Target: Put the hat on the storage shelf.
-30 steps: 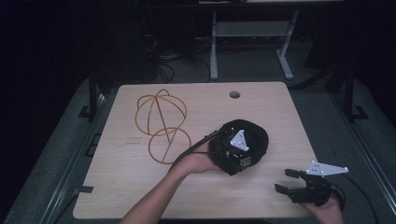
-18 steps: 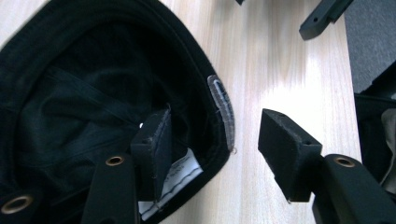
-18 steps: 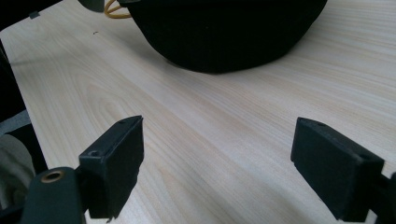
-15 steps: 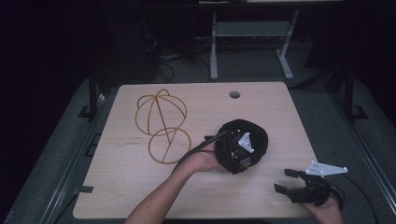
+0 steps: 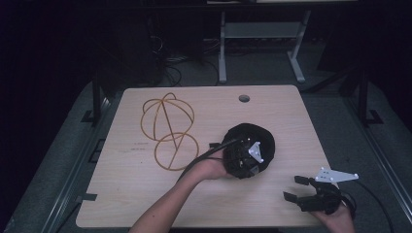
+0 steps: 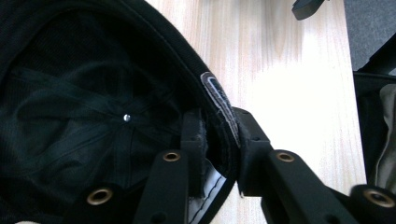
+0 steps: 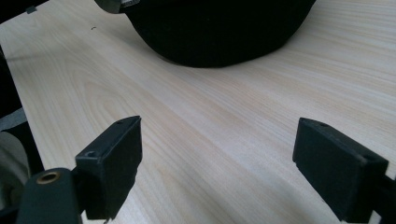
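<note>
A black cap (image 5: 250,135) lies on the wooden table (image 5: 277,111), right of its middle, with its hollow inside facing my left gripper (image 5: 243,159). In the left gripper view that gripper (image 6: 219,140) is shut on the cap's edge (image 6: 215,95), one jaw inside the cap (image 6: 84,93) and one outside by a small label. My right gripper (image 5: 291,188) is held low at the table's front right, apart from the cap. The right gripper view has it (image 7: 217,154) open, with bare wood between its fingers (image 7: 114,161) and the cap (image 7: 219,28) ahead.
A golden wire frame (image 5: 167,127) of joined hoops lies on the left half of the table. A round cable hole (image 5: 244,98) is near the far edge. Dark floor, cables and a grey stand leg (image 5: 222,48) lie beyond the table.
My left gripper has shifted slightly toward the front edge, still gripping the cap. The right gripper has stayed where it was.
</note>
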`<control>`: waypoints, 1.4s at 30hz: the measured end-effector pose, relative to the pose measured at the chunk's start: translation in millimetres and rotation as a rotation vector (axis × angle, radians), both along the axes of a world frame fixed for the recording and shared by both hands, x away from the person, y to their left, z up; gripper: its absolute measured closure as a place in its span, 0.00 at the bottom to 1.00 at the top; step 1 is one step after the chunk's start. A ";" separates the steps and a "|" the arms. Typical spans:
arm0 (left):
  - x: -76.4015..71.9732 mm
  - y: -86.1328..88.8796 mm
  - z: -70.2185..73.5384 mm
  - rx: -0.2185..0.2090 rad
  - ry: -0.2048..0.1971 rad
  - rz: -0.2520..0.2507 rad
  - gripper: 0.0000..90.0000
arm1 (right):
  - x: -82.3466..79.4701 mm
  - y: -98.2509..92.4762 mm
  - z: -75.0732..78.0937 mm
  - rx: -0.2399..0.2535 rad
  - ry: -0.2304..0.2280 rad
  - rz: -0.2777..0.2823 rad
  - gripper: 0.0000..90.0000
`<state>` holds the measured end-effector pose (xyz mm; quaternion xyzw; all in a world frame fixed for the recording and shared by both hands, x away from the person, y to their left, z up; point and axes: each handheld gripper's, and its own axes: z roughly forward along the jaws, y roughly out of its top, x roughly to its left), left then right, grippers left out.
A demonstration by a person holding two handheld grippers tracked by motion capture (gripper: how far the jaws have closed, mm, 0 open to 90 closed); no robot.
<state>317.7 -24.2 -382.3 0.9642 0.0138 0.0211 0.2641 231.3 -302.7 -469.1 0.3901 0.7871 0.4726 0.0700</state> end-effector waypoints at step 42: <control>17.1 40.2 80.8 -0.388 0.125 0.043 0.91 | 5.5 35.8 30.8 0.129 -0.161 0.030 0.16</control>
